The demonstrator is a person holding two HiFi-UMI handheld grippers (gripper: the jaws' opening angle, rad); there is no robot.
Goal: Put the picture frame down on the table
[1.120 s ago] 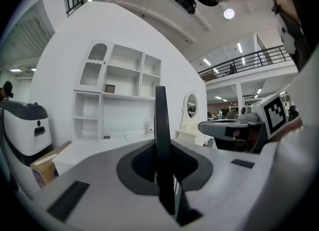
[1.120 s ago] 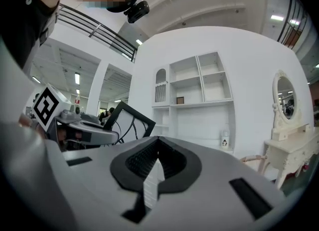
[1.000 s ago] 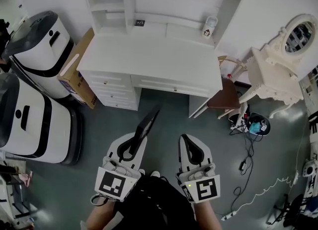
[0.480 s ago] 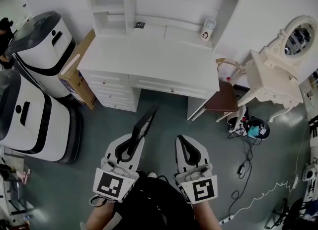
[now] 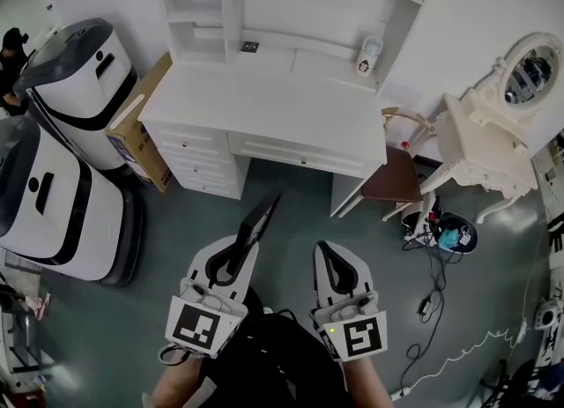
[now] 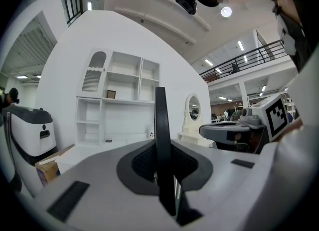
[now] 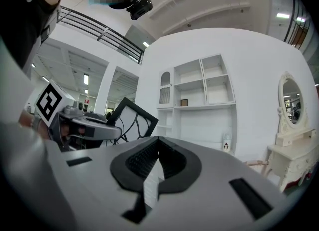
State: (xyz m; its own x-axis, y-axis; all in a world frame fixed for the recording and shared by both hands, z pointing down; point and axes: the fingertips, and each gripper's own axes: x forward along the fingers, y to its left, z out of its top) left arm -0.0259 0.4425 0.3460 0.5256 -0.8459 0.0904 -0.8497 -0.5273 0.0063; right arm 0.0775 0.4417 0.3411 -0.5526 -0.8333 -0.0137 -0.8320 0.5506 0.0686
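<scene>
A black picture frame [image 5: 261,219] stands up from my left gripper [image 5: 244,241], which is shut on its lower edge. The left gripper view shows the frame edge-on [image 6: 160,125], pinched between the dark pads. In the right gripper view its face with a black line pattern [image 7: 130,118] shows to the left. My right gripper [image 5: 328,255] is shut with nothing in it, beside the left one. Both hang over the grey floor in front of the white desk [image 5: 264,107], whose top is bare in the middle.
A white hutch [image 5: 264,1] rises at the back of the desk, with a small penguin figure [image 5: 368,54] below it. Two white machines [image 5: 75,80] and a cardboard box [image 5: 141,129] stand at left. A chair [image 5: 395,177], a white vanity [image 5: 493,129] and floor cables [image 5: 436,256] are at right.
The view has drifted a little. Both grippers and the frame keep the same stance in front of the desk.
</scene>
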